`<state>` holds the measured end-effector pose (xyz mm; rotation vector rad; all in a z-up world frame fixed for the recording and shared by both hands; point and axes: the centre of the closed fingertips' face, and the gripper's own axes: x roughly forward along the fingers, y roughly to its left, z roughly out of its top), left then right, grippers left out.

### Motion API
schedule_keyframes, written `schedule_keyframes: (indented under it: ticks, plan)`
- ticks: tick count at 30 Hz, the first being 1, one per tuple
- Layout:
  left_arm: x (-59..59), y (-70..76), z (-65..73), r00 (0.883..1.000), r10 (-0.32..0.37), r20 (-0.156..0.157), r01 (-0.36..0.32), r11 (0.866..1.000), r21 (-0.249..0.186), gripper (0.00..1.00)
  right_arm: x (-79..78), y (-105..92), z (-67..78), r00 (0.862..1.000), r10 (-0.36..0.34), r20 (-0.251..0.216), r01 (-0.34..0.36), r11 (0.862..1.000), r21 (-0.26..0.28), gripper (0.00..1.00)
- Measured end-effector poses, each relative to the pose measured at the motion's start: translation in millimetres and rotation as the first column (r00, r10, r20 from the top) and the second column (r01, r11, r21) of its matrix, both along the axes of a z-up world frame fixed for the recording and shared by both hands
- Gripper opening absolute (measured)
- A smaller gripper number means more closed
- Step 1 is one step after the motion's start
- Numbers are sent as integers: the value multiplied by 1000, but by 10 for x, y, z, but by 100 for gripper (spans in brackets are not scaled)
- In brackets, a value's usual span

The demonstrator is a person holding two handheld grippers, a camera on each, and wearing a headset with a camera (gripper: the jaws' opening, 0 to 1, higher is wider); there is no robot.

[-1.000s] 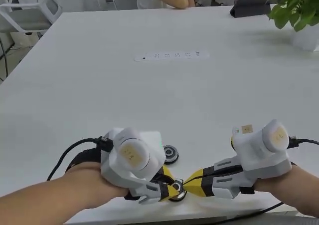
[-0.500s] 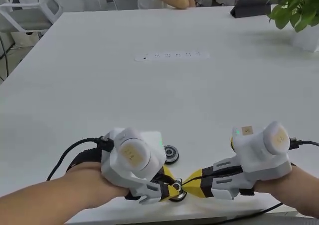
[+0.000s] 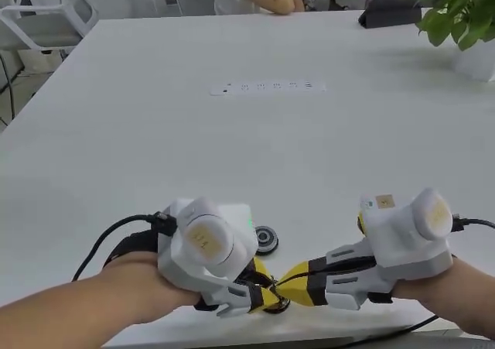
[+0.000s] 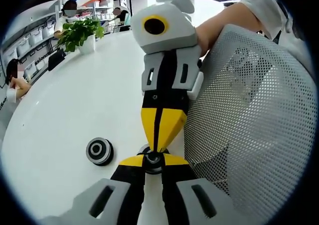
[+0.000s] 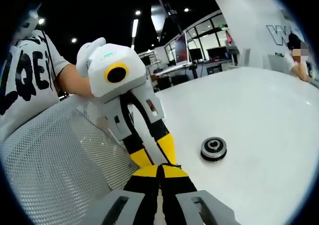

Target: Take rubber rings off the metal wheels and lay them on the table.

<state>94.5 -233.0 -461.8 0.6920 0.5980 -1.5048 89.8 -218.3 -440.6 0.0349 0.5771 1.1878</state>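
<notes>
Left gripper (image 5: 155,155) clamps a wheel (image 4: 151,156) at the near edge of the table (image 3: 232,148). Its yellow tips sit on either side of the wheel, closed on it. It likely acts as a vise so the other tool can strip the wheel.

Right gripper (image 4: 158,142) comes in nose to nose. Its jaws are pressed almost together, tips touching the wheel's top edge. Can't tell if any rubber is pinched, since that spot is hidden in the right gripper view. Both tools are low and close to the body, probably for leverage and a clear look down.

Second wheel (image 4: 99,151) lies flat just beyond and left of the tips, apart from both tools. Its dark ring (image 4: 90,151) looks still on, so it is probably parked until its turn. I see no loose ring on the table, so the task looks to be at an early stage.

A power strip (image 3: 267,87) lies far mid-table and a plant (image 3: 456,12) stands at the far right. A mesh chair back (image 4: 249,110) is at the near side, behind the hands.

Writing:
- The shirt (image 5: 22,70) has big black letters, "QE" legible, possibly "LQE".
- A far white panel (image 5: 286,33) shows a large "W", the rest cut off.
- Yellowish stickers on the tool housings are unreadable.
</notes>
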Motion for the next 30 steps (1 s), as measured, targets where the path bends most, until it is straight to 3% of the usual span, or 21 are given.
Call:
schedule_keyframes:
  ticks: [2,15,23,26,30]
  plan:
    - [2,-3,0,1000,3,-2,-3,1000,-1,7,-4,-11,-32,1000,11,23,-10,1000,-21,0]
    - [10,-7,4,1000,17,-19,-17,1000,-8,7,4,-74,-92,999,7,38,-5,999,-46,0]
    - [-15,3,9,999,6,-32,-6,1000,2,11,1,-77,-81,999,8,34,-6,999,-38,0]
    - [-21,26,12,1000,-6,-21,6,1000,14,12,-5,-79,-75,999,8,32,-7,999,-35,0]
    - [-21,34,83,1000,-3,-28,4,1000,6,12,-13,-82,-55,1000,7,28,-6,1000,-26,0]
